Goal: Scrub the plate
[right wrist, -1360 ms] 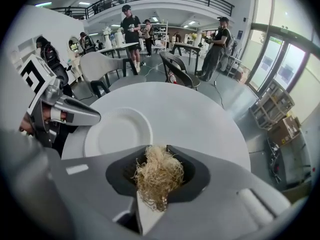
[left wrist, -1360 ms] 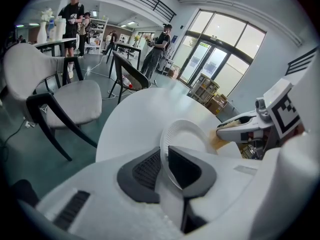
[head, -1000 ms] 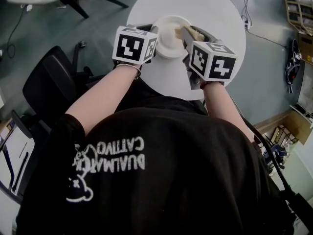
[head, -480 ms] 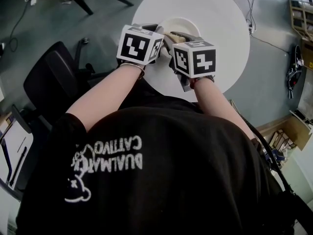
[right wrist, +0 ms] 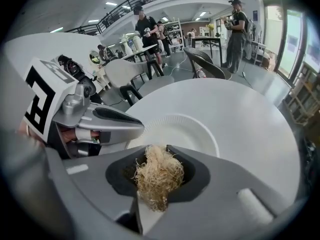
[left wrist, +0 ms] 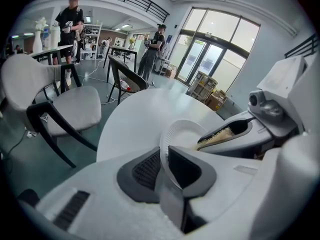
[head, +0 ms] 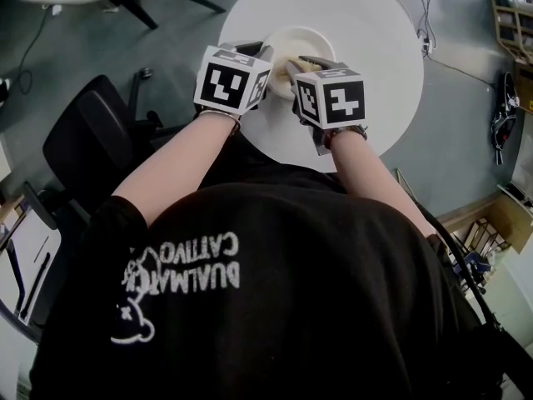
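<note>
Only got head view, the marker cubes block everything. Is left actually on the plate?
Observer: Yes. The left gripper view shows the plate rim between the left gripper fingers, which are opening.
Operator: Right one holding anything?
Observer: The right gripper is clamped on a tan fibre scrubber.
Operator: Anyone near the table?
Observer: No. People stand across the room, away from it.

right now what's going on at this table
A person stands over a round white table, a gripper in each hand. The left gripper has the rim of a white plate between its jaws, which are opening slightly. The right gripper is clamped on a tuft of straw-coloured scrubbing fibre, at the plate's face; contact isn't clear.
</note>
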{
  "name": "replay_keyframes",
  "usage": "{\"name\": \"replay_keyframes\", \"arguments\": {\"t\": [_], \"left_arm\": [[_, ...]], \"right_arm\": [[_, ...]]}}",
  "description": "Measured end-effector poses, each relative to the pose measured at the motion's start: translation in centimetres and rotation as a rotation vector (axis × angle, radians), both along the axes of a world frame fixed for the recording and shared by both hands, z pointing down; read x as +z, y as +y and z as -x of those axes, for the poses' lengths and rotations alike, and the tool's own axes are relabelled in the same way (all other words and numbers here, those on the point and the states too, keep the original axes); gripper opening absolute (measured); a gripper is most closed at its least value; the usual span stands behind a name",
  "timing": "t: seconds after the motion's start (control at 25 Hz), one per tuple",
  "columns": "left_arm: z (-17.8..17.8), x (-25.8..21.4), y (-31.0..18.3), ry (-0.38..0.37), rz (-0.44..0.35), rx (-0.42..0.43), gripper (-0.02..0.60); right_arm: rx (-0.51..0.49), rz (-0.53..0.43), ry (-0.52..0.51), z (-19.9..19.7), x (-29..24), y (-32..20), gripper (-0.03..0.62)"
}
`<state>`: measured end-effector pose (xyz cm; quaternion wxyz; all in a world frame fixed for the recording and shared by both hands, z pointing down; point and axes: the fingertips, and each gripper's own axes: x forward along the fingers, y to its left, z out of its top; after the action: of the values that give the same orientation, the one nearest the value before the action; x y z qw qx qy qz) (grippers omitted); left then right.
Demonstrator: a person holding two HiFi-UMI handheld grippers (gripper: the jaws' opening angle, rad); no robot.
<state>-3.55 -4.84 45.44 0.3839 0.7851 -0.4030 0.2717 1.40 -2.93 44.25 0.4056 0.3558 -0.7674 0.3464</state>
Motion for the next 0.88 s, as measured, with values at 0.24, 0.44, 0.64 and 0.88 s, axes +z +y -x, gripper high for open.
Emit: {"name": "replay_keyframes", "arguments": {"t": [0.24,0.44,0.64,0.88], "left_arm": [[0.0,0.0,0.1,-0.026,-0.019,0.013,0.055],[0.0,-0.2,0.1,-0.026,-0.020,0.026,0.055],[-0.1,-0.2,0.2,-0.043,-0.036,0.039,0.058],[-0.1,-0.2,0.0,-0.045,-0.039,0.042,0.060]], "right_arm": [[0.065,0.009,0.031,-3.0,0.1,-0.1,0.094],[0.092,0.005,0.058,-4.7,0.1,-0.1,0.093],[0.108,-0.006,0.083,-6.3,0.0,0.2,0.092],[0.118,-0.013,0.088,-7.4,-0.1,0.2,0.092]]}}
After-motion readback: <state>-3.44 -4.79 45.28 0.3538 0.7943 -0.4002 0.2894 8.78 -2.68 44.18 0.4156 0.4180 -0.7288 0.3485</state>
